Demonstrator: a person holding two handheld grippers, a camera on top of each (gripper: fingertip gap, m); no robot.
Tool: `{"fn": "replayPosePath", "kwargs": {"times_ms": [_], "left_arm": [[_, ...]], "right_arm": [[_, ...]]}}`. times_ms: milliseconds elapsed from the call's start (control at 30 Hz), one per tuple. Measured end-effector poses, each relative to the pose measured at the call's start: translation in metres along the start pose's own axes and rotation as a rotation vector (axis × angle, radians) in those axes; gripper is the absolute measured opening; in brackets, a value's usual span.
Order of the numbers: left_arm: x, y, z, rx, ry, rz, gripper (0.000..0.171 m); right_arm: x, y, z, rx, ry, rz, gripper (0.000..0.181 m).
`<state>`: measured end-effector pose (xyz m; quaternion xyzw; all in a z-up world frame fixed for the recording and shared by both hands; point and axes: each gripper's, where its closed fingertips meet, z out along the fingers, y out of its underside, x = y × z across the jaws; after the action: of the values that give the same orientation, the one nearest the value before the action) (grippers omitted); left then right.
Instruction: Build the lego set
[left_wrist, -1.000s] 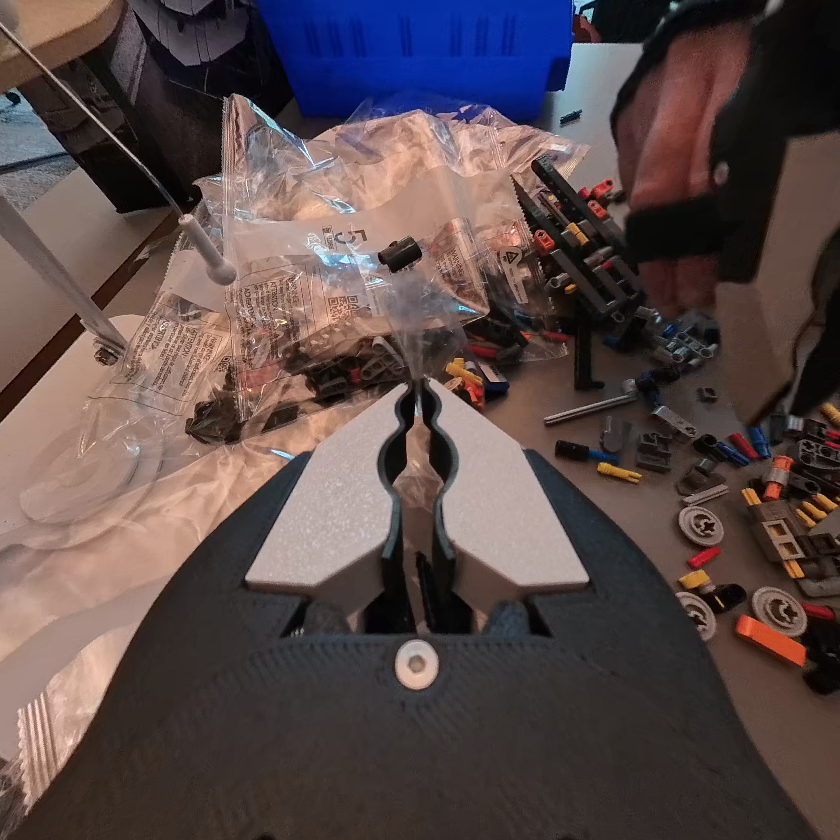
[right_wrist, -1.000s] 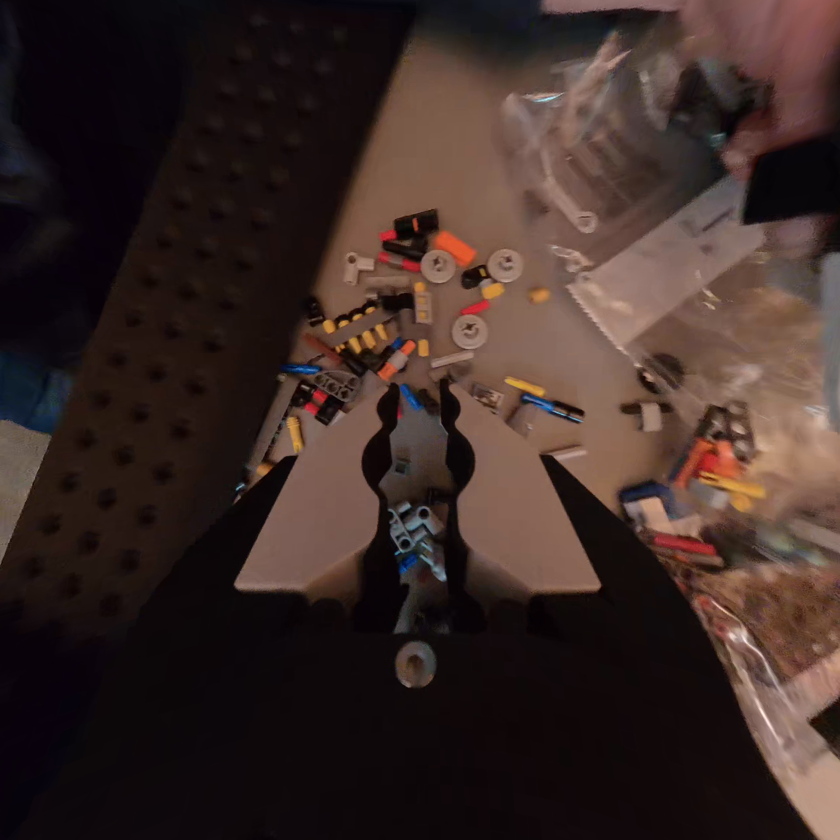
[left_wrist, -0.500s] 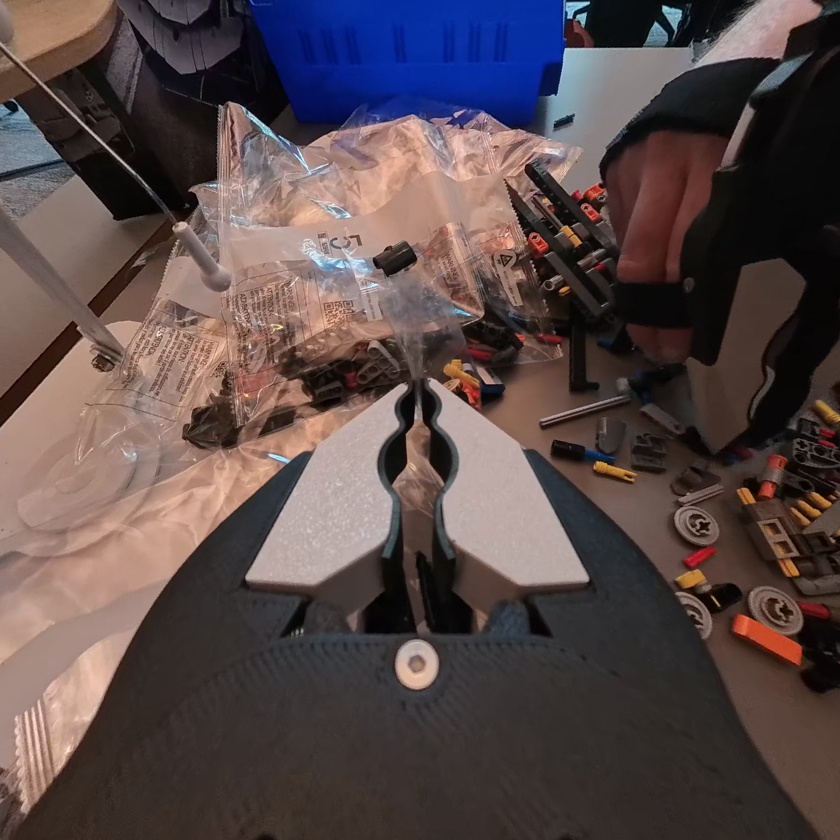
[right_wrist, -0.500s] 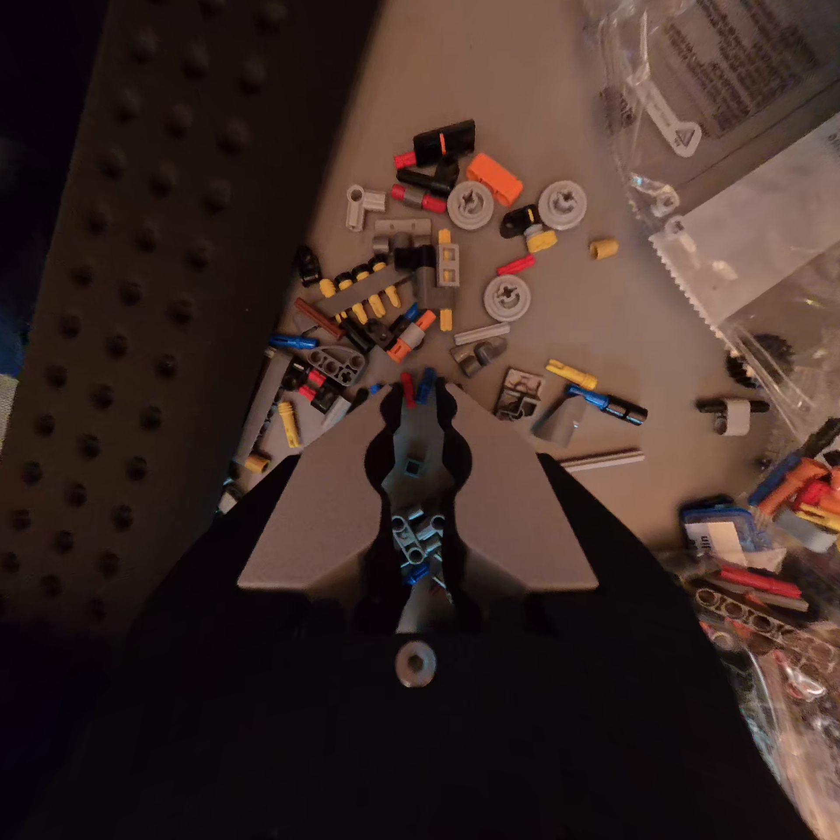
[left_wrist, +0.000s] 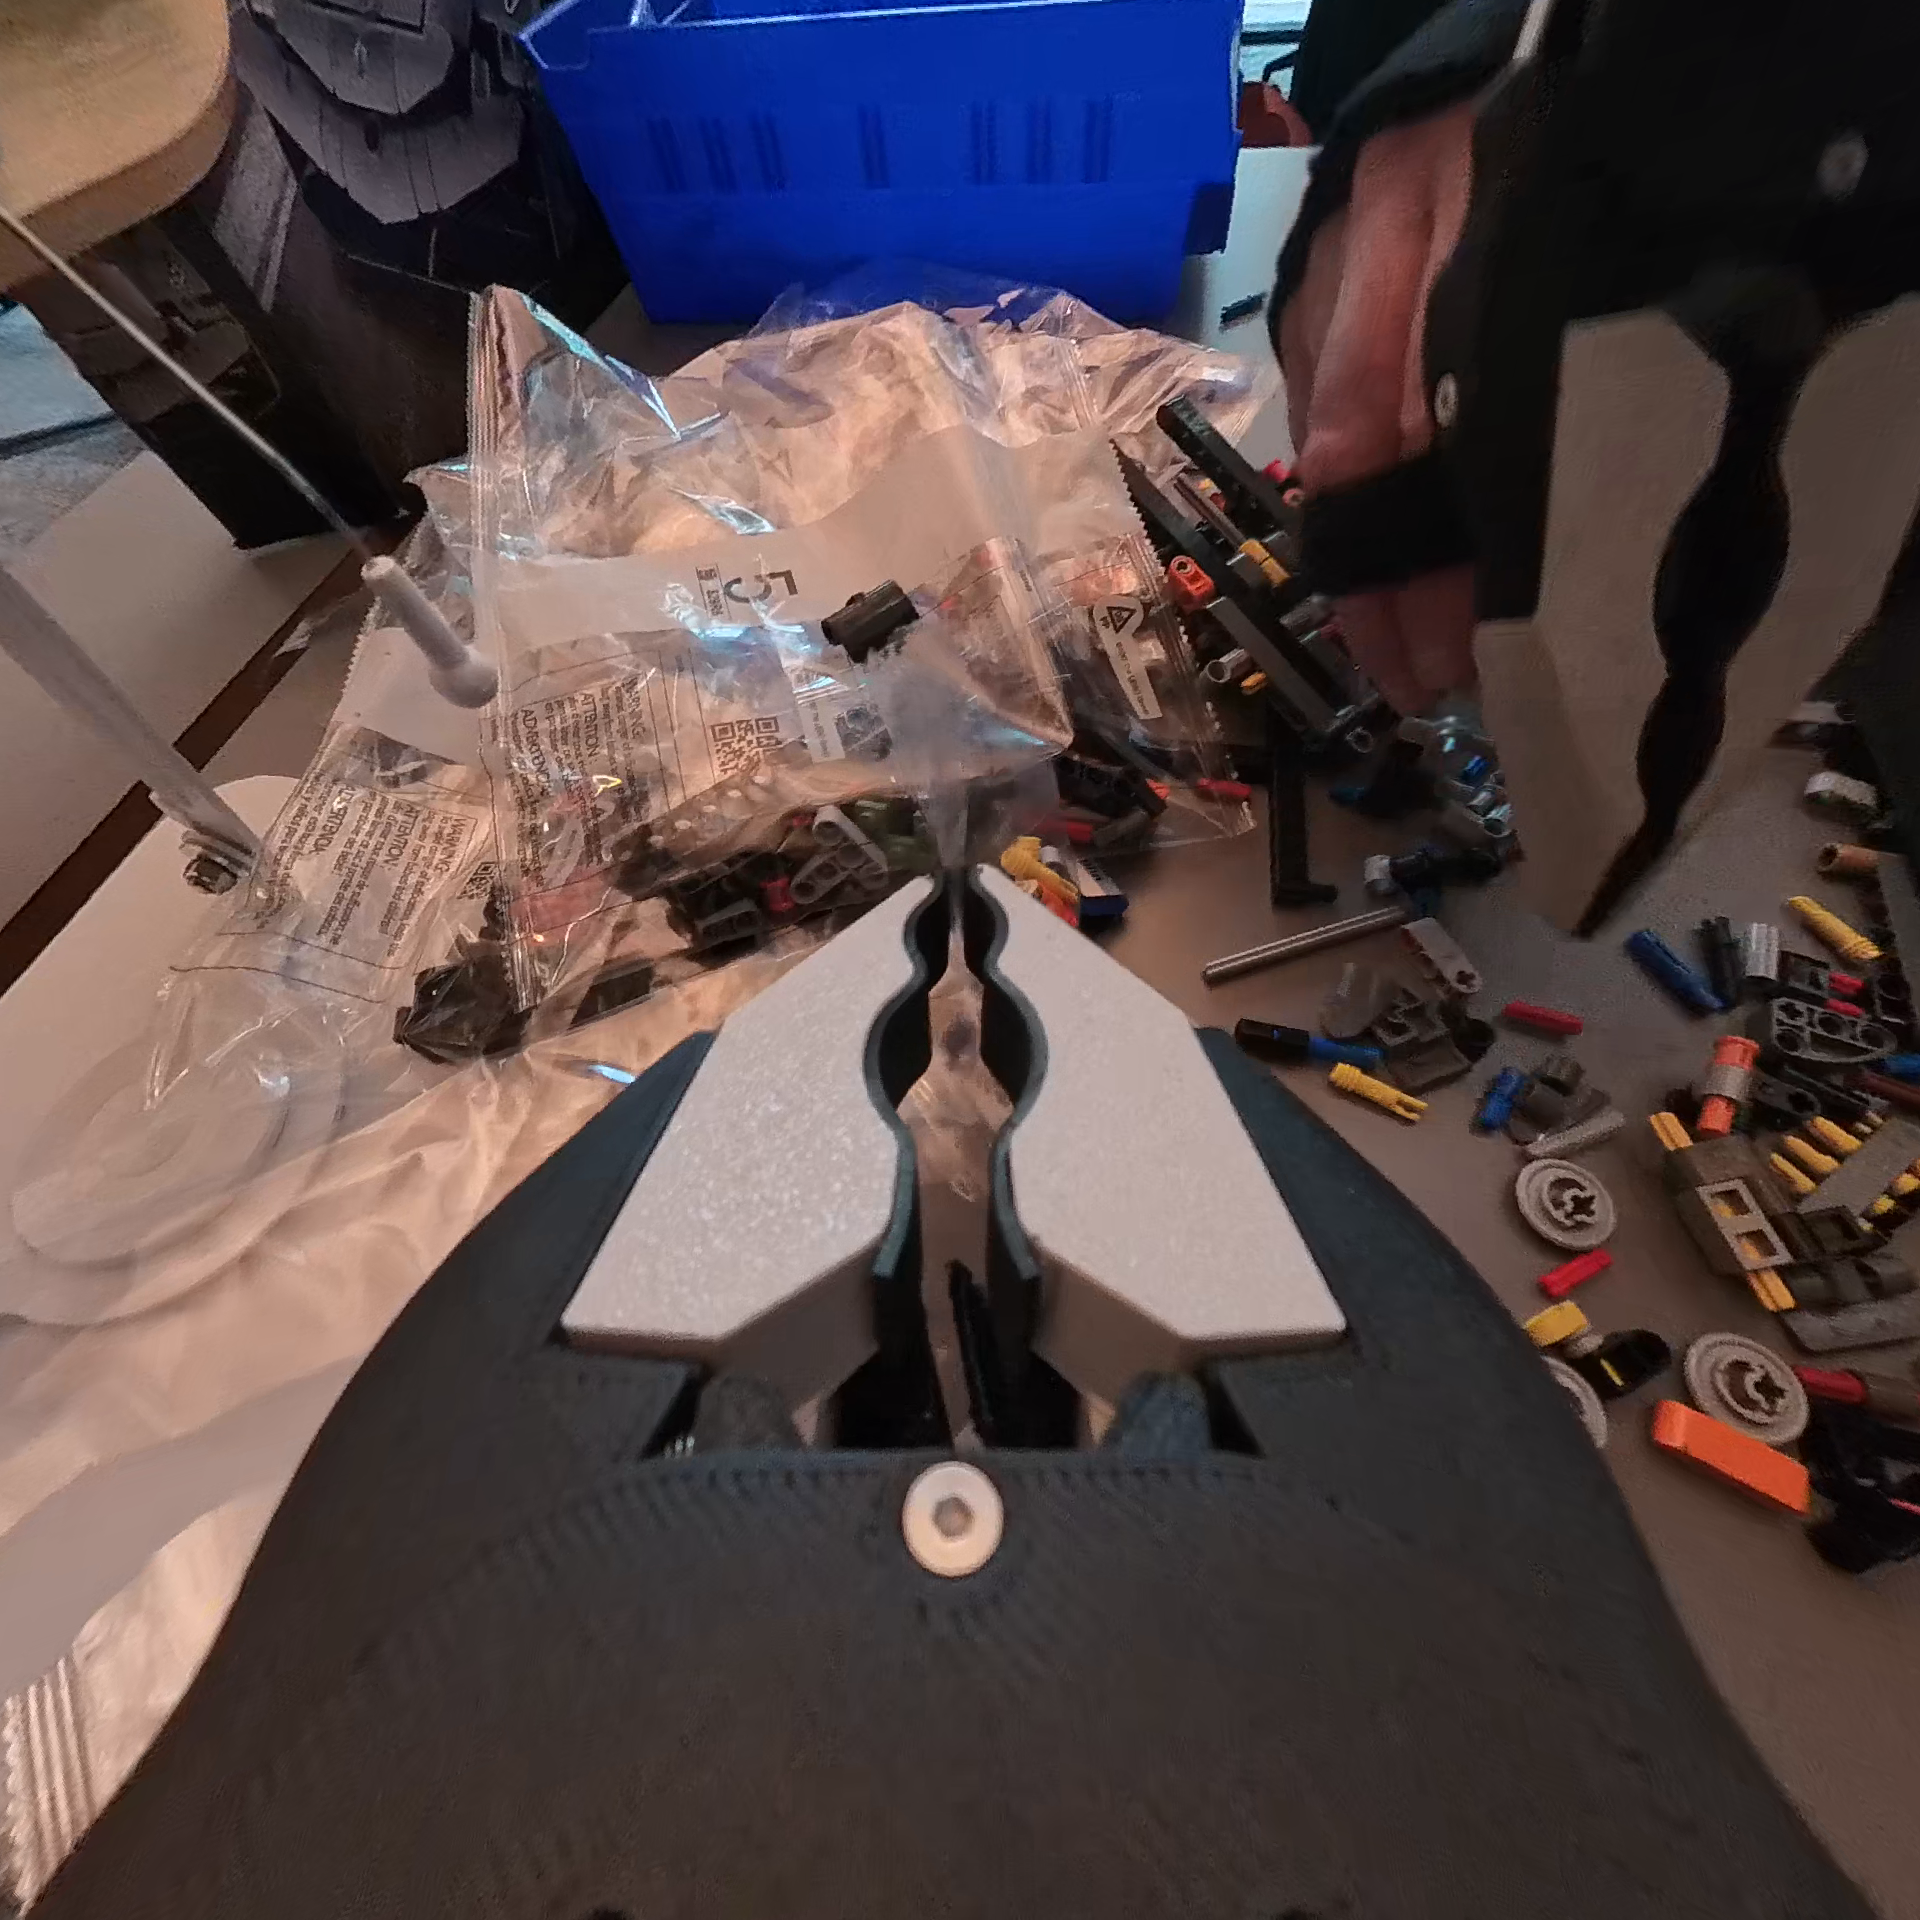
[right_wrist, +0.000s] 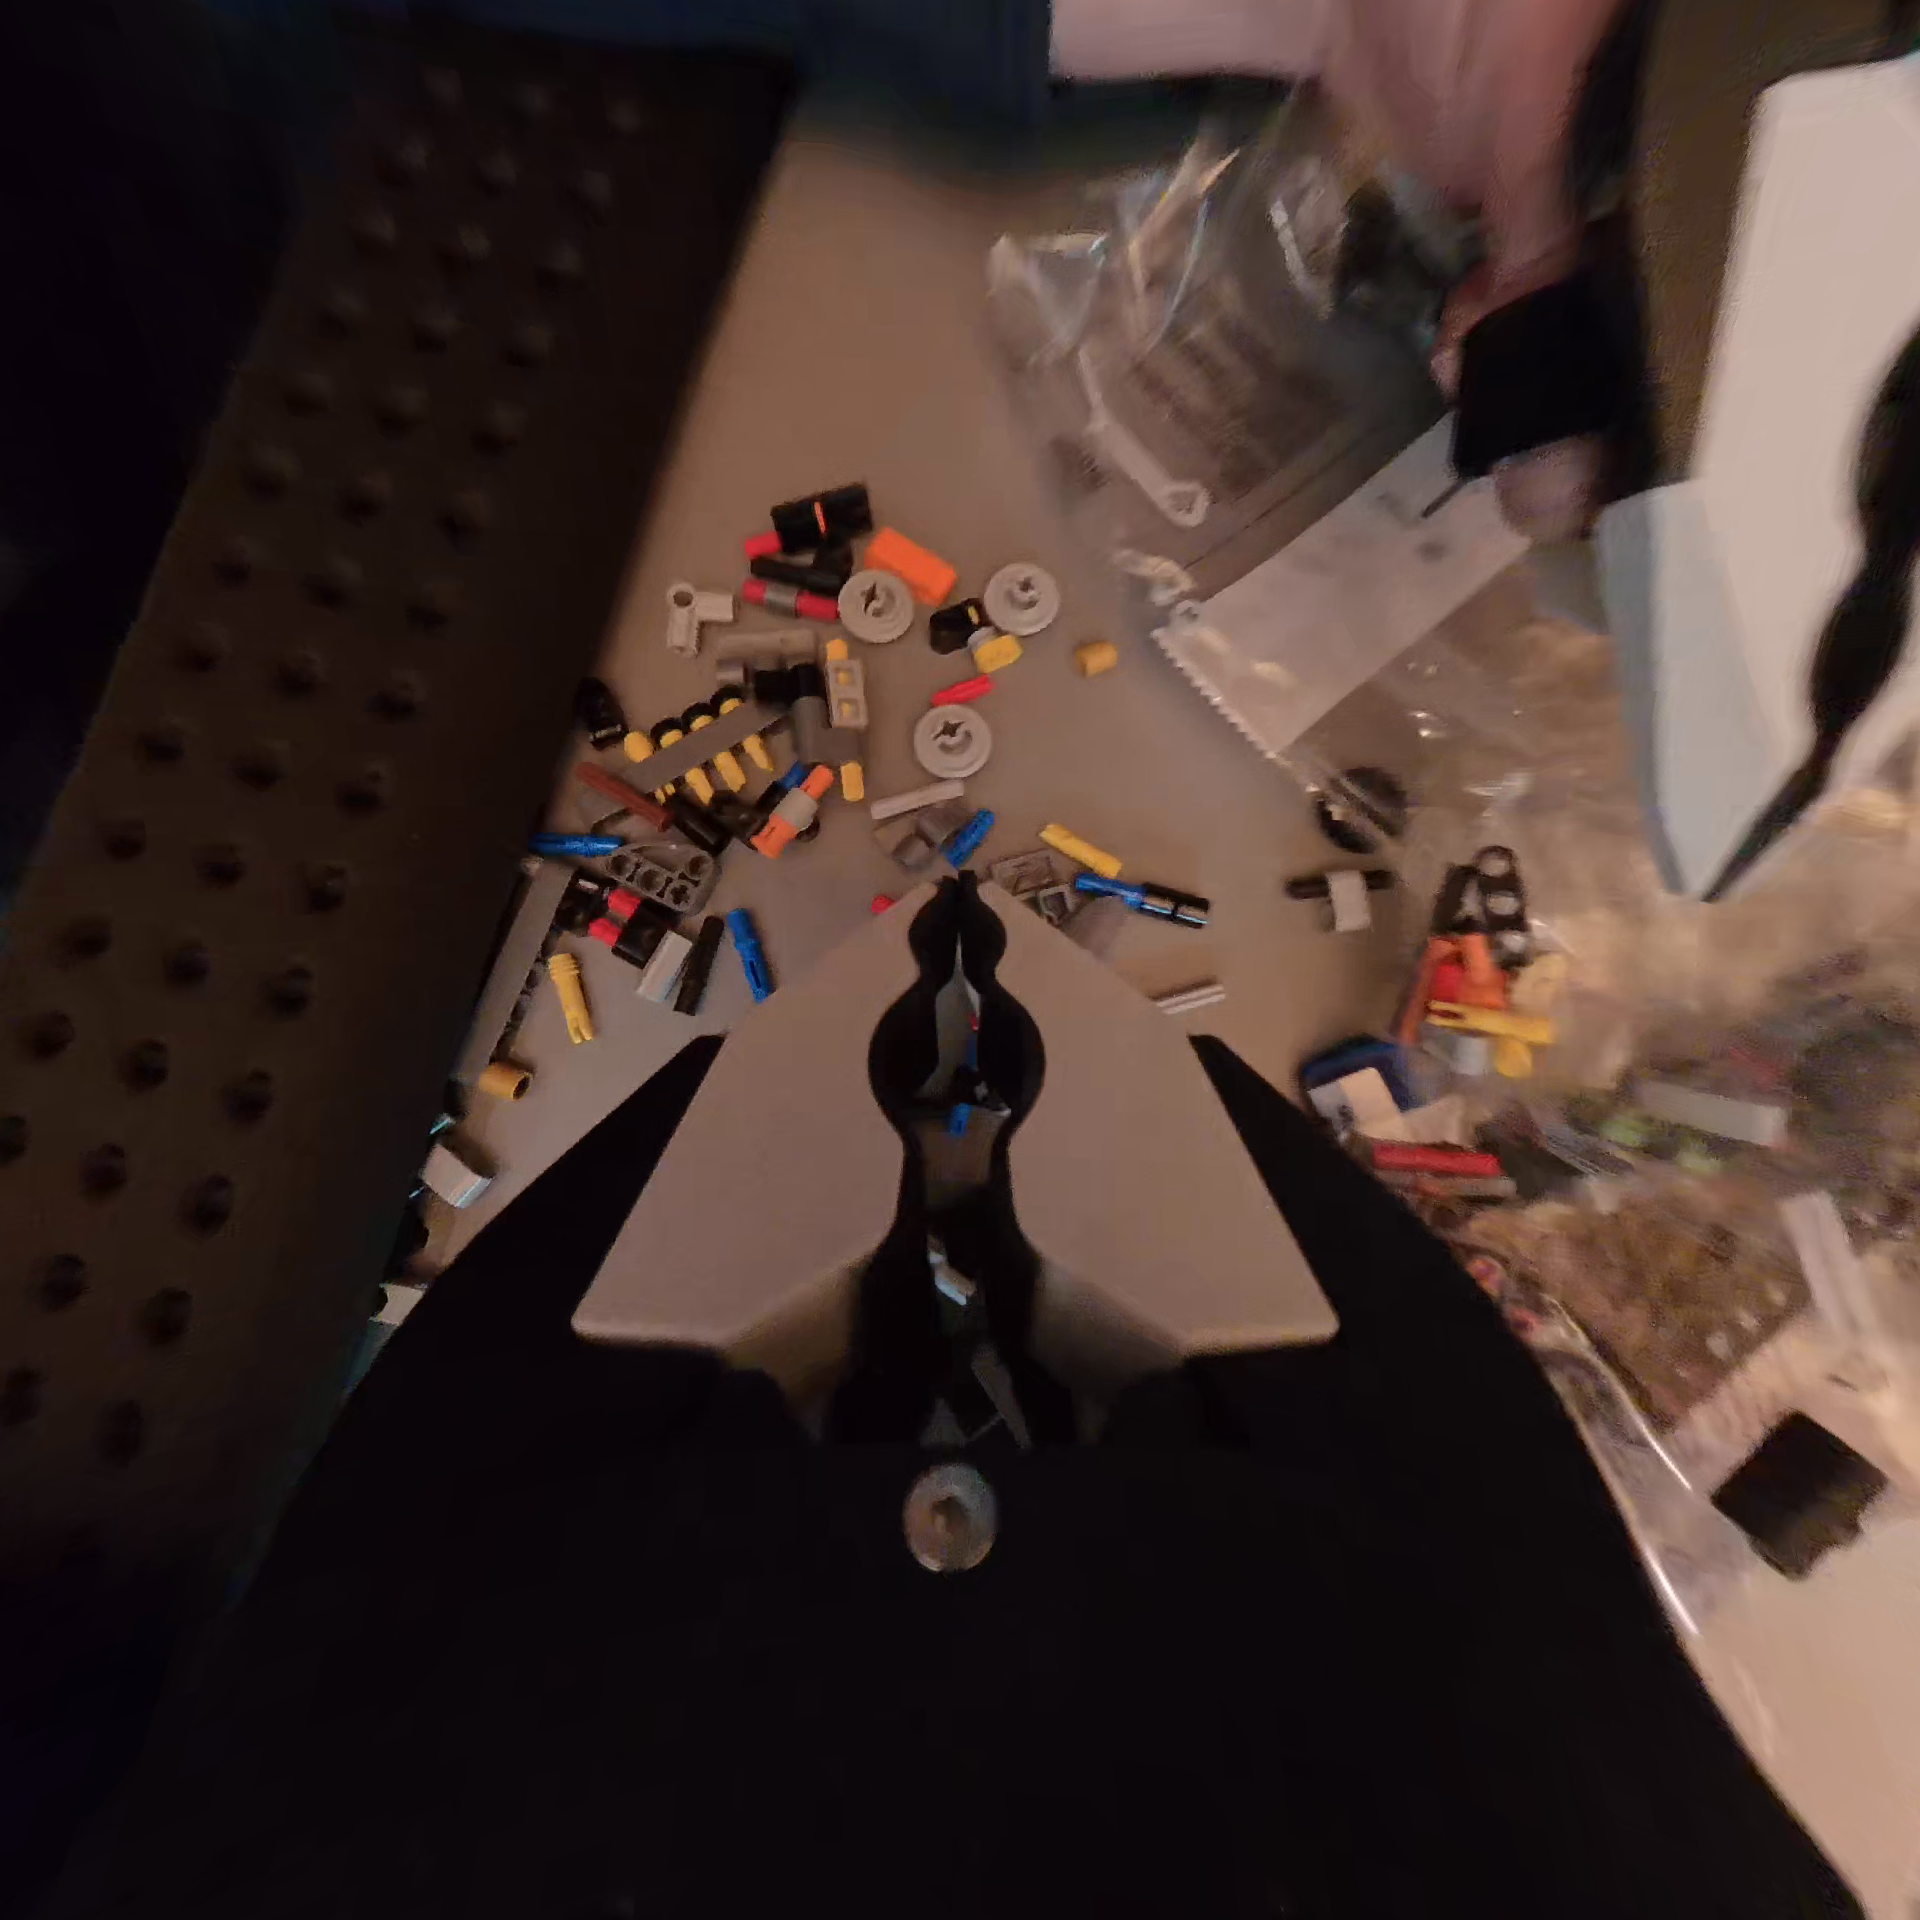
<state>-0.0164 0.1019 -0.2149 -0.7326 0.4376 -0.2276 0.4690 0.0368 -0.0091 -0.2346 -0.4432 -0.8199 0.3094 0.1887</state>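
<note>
- Two grippers show, one per wrist view.
- Left gripper (left_wrist: 957, 883) sits at frame centre, its jaws nearly shut with only a thin slit between the tips; a fold of clear plastic rises right at the tips, but I cannot tell whether it is pinched.
- Right gripper (right_wrist: 958, 896) hangs over the table (right_wrist: 894, 312) at frame centre, jaws closed tip to tip; small blue and grey bits show in the hollows behind the tips, too dark to say if they are gripped or merely lie below.
- Clear bags (left_wrist: 790, 582) of lego fill the upper middle of the left view, piled on one another, dark parts inside them.
- One small black part (left_wrist: 871, 621) lies on top of the bags, centre of frame.
- Loose pieces (left_wrist: 1704, 1143) are scattered at the right of the left view: grey discs (left_wrist: 1564, 1203), yellow and blue pins, an orange block (left_wrist: 1730, 1452), a grey axle (left_wrist: 1304, 943).
- Right of the bags stands a part-built black frame (left_wrist: 1262, 613), tilted, with a hand (left_wrist: 1371, 416) in a black strap just over it at upper right.
- Blue bin (left_wrist: 894, 145) stands along the top edge behind the bags.
- White rod (left_wrist: 431, 634) leans in at the left, over the bags' edge.
- In the right view the same pieces (right_wrist: 821, 727) lie above centre, beside a dark studded board (right_wrist: 312, 623) at left.
- Blurred hand (right_wrist: 1507, 260) holds a bag (right_wrist: 1226, 343) at upper right there.
</note>
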Motion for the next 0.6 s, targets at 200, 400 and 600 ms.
{"fn": "replayPosePath", "kwargs": {"times_ms": [200,400,600], "left_arm": [[0.002,0.001,0.002,-0.003,0.01,0.003,0.0],[0.003,0.001,0.002,-0.004,0.013,0.002,0.0],[0.003,0.002,0.003,-0.006,0.015,0.003,0.0]], "right_arm": [[0.007,0.01,-0.005,-0.012,0.034,0.031,0.0],[-0.016,0.016,0.014,-0.105,-0.078,0.02,0.011],[-0.015,0.024,0.032,-0.174,-0.07,-0.005,0.012]]}}
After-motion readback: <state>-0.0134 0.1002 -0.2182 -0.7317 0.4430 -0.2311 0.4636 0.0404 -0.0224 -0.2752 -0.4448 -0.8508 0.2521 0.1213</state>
